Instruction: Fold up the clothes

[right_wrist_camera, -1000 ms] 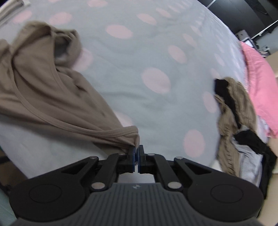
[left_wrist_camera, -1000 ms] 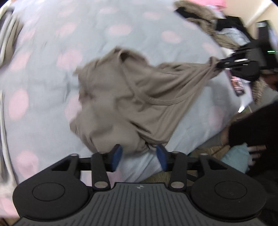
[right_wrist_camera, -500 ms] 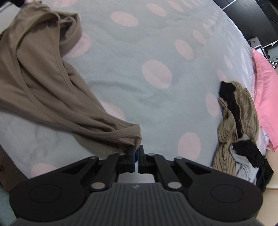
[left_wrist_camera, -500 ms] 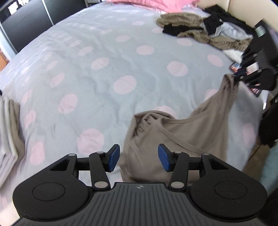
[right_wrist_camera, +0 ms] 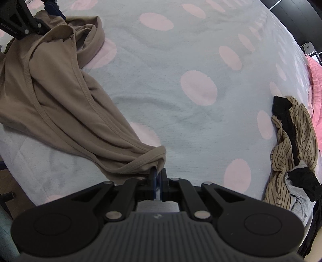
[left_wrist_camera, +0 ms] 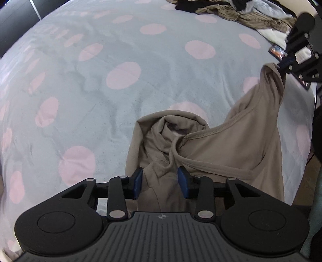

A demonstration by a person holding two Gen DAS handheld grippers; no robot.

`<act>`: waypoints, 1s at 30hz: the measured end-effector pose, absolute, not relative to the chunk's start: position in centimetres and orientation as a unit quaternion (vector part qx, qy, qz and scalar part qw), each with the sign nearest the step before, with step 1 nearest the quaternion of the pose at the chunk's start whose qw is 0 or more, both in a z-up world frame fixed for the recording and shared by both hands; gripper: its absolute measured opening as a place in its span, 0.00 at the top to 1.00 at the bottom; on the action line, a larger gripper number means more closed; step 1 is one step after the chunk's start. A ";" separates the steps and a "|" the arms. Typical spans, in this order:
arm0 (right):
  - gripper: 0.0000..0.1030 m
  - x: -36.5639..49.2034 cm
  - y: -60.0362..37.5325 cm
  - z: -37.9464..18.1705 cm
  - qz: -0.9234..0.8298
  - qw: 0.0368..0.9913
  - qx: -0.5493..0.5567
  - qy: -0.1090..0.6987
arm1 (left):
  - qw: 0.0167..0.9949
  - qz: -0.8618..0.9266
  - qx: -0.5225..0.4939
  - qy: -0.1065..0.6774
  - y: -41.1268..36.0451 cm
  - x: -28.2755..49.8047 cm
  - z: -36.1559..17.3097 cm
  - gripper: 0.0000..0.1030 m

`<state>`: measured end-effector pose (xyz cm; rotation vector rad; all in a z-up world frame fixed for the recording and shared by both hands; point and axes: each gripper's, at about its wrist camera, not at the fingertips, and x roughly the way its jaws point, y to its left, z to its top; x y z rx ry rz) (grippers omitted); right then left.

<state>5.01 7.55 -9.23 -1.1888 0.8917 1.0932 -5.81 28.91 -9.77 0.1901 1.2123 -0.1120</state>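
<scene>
A taupe top (left_wrist_camera: pixel 231 145) lies crumpled near the front edge of a grey bedspread with pink dots (left_wrist_camera: pixel 120 76). My left gripper (left_wrist_camera: pixel 160 182) is open, its blue pads on either side of a bunched part of the top, not closed on it. My right gripper (right_wrist_camera: pixel 158 182) is shut on a hemmed edge of the taupe top (right_wrist_camera: pixel 60 96) and holds that corner lifted; it shows in the left wrist view (left_wrist_camera: pixel 289 62) at the upper right. The left gripper also appears in the right wrist view (right_wrist_camera: pixel 50 8) at the top left.
A heap of unfolded clothes, striped tan and black (right_wrist_camera: pixel 291 145), lies at the bed's right side, also seen in the left wrist view (left_wrist_camera: pixel 231 10). A pink pillow (right_wrist_camera: pixel 316 84) is beyond it. The bed edge and floor are at the lower left (right_wrist_camera: pixel 6 181).
My left gripper has come down onto the top's bunched fabric, its pads now either side of it. The right gripper still holds the same edge, lifted slightly.
</scene>
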 end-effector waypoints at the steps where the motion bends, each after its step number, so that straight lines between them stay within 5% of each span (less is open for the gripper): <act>1: 0.97 5.0 7.5 -9.2 0.474 0.604 -0.512 0.385 | 0.817 -0.052 0.095 0.566 28.7 -5.9 -9.5 0.74; 13: 0.97 5.3 6.9 -7.6 0.456 0.650 -0.480 0.374 | 0.863 0.026 0.037 0.502 31.2 -8.5 -3.7 0.99; 18: 0.97 5.2 6.7 -6.5 0.450 0.672 -0.456 0.370 | 0.869 0.016 0.043 0.492 31.1 -9.5 -3.4 0.95; 23: 0.97 4.2 6.5 -6.9 0.449 0.668 -0.464 0.370 | 0.857 0.010 0.062 0.511 30.5 -8.6 -5.8 0.62; 28: 0.97 4.2 6.7 -7.6 0.450 0.662 -0.470 0.372 | 0.844 0.002 0.065 0.532 30.4 -7.3 -8.4 0.62; 30: 0.97 4.7 6.8 -8.0 0.448 0.662 -0.467 0.378 | 0.839 -0.002 0.066 0.540 30.3 -6.8 -9.3 0.77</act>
